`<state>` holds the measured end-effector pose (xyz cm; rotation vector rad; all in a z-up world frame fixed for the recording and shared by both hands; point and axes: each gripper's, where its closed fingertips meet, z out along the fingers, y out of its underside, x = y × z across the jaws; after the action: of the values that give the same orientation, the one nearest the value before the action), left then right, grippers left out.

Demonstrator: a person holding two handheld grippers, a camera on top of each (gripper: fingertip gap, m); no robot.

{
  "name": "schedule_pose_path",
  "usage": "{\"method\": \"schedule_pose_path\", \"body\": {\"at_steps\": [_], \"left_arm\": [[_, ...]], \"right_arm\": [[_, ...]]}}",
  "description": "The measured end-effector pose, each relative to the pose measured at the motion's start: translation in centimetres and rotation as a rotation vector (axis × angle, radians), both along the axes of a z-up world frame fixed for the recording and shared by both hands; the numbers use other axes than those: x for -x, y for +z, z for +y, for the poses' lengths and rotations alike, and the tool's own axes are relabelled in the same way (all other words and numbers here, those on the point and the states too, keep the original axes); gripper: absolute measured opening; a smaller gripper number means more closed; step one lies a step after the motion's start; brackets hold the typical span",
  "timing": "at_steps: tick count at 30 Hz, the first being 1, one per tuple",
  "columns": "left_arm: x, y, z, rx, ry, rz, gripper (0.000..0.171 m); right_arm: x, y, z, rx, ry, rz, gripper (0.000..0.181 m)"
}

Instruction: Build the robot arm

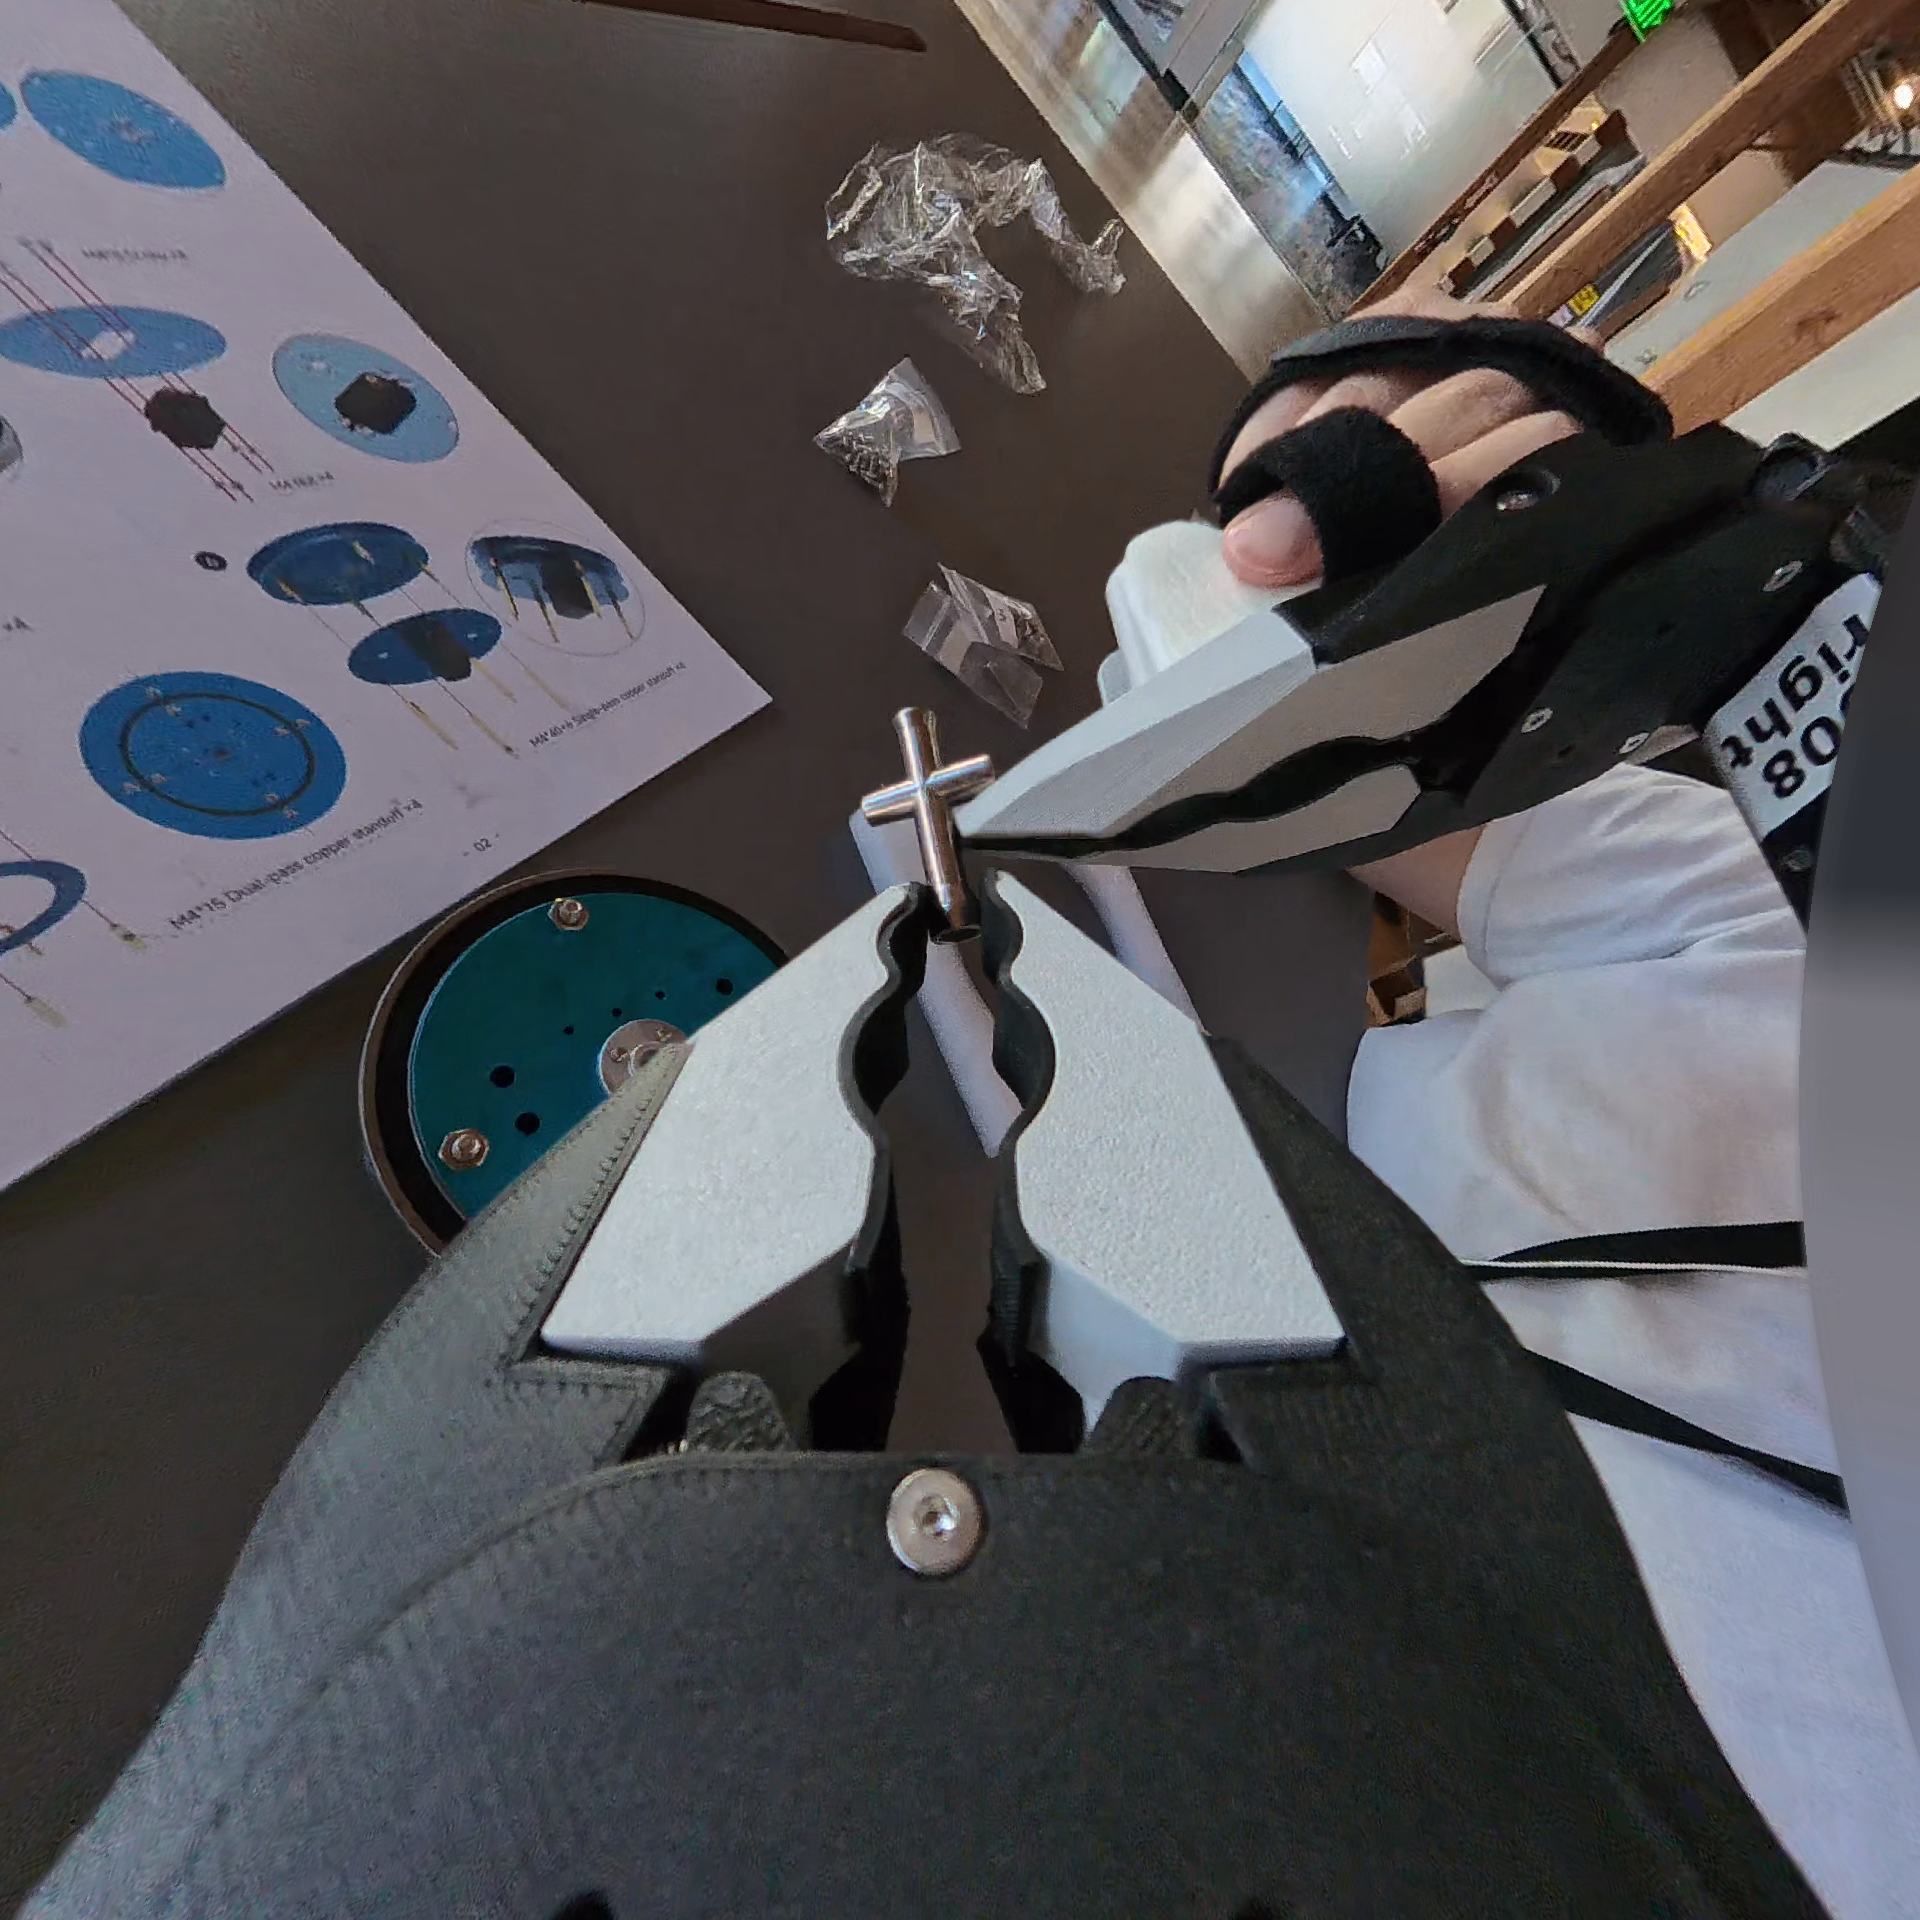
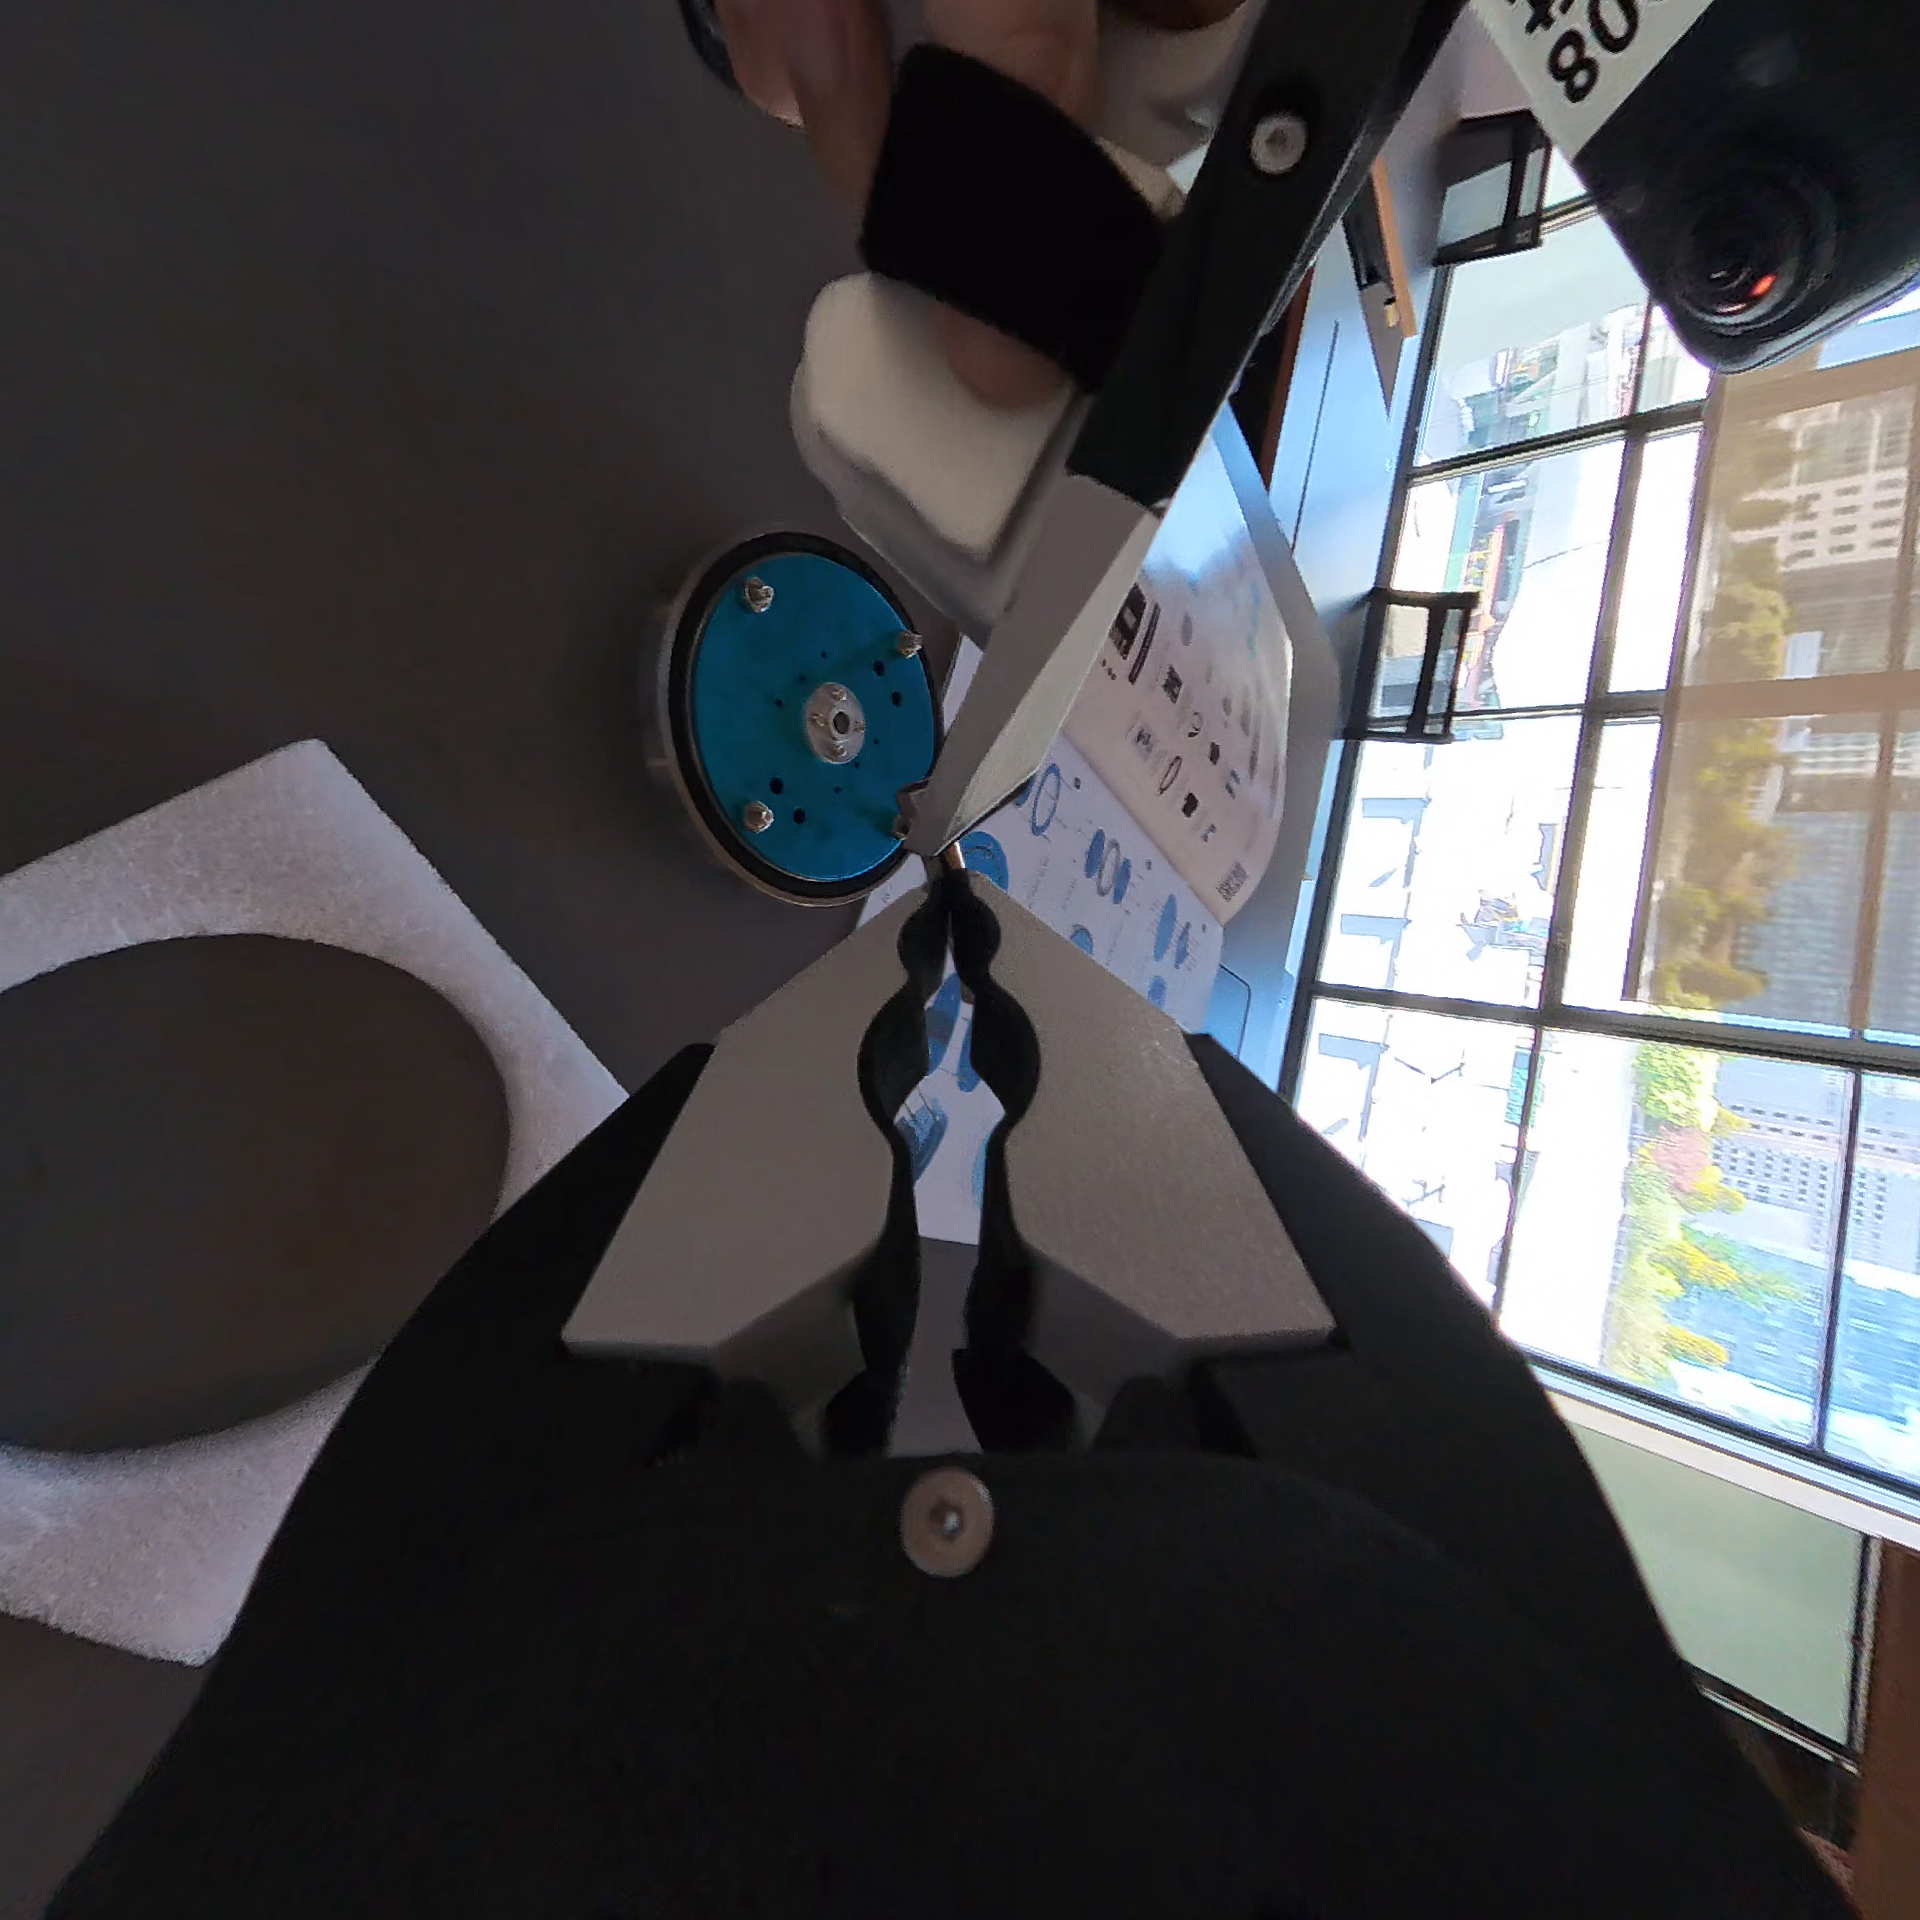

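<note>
A shiny metal cross-shaped socket wrench (image 1: pixel 925 790) stands in the air above the dark table (image 1: pixel 623 260). My left gripper (image 1: pixel 953 914) is shut on the lower end of its long shaft, with a pad on each side. My right gripper (image 1: pixel 966 831) comes in from the right with its pads together, and its tips touch the shaft just under the cross arm. In the right wrist view my right gripper (image 2: pixel 948 896) is shut. A short metal stub of the wrench (image 2: pixel 954 857) shows just beyond its tips, against the left gripper (image 2: pixel 930 826).
A blue round plate with nuts in a black-rimmed housing (image 1: pixel 582 1029) lies below left and also shows in the right wrist view (image 2: pixel 800 717). A printed instruction sheet (image 1: pixel 312 520) lies at left. Clear plastic bags (image 1: pixel 940 239) (image 1: pixel 888 426) (image 1: pixel 982 634) lie beyond. A white foam sheet with a round cutout (image 2: pixel 260 831) lies nearby. The grippers are tip to tip, or close to it.
</note>
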<state>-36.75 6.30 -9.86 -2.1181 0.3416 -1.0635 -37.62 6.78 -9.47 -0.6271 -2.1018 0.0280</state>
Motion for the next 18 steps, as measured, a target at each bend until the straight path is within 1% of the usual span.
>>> {"method": "schedule_pose_path", "body": {"at_steps": [4, 6, 7, 9, 10, 12, 15, 16, 17, 18], "left_arm": [[0.4, -0.3, 0.1, 0.022, 0.013, -0.009, 0.009], [0.5, -0.5, 0.0, 0.043, 0.024, -0.014, 0.009], [0.6, -0.6, 0.0, 0.051, 0.028, -0.011, 0.009], [0.7, -0.7, 0.0, 0.065, 0.038, -0.015, 0.009], [0.8, -0.8, 0.0, 0.076, 0.043, -0.018, 0.009], [0.9, -0.8, 0.0, 0.082, 0.047, -0.021, 0.009], [0.3, 0.0, -0.6, 0.089, 0.011, -0.08, 0.008], [0.3, 0.0, -0.6, 0.084, 0.011, -0.068, 0.008], [0.3, 0.0, -0.6, 0.077, 0.014, -0.046, 0.007], [0.3, 0.0, -0.7, 0.073, 0.011, -0.032, 0.007]], "right_arm": [[0.1, -0.8, -0.2, 0.115, -0.006, -0.018, 0.0], [0.3, -0.9, -0.2, 0.105, 0.011, -0.008, 0.0], [0.4, -0.9, -0.2, 0.084, 0.007, 0.001, 0.003], [0.7, -1.1, 0.0, 0.063, -0.023, -0.005, 0.018], [0.9, -1.2, 0.0, 0.062, -0.031, -0.005, 0.02], [1.1, -1.2, -0.1, 0.064, -0.026, -0.005, 0.019], [1.1, -2.0, 0.1, 0.069, -0.044, -0.043, 0.02], [1.1, -2.1, 0.1, 0.082, -0.05, -0.05, 0.017], [1.1, -2.1, -0.1, 0.107, -0.047, -0.051, 0.006], [1.2, -2.1, -0.2, 0.13, -0.048, -0.052, 0.006]]}}
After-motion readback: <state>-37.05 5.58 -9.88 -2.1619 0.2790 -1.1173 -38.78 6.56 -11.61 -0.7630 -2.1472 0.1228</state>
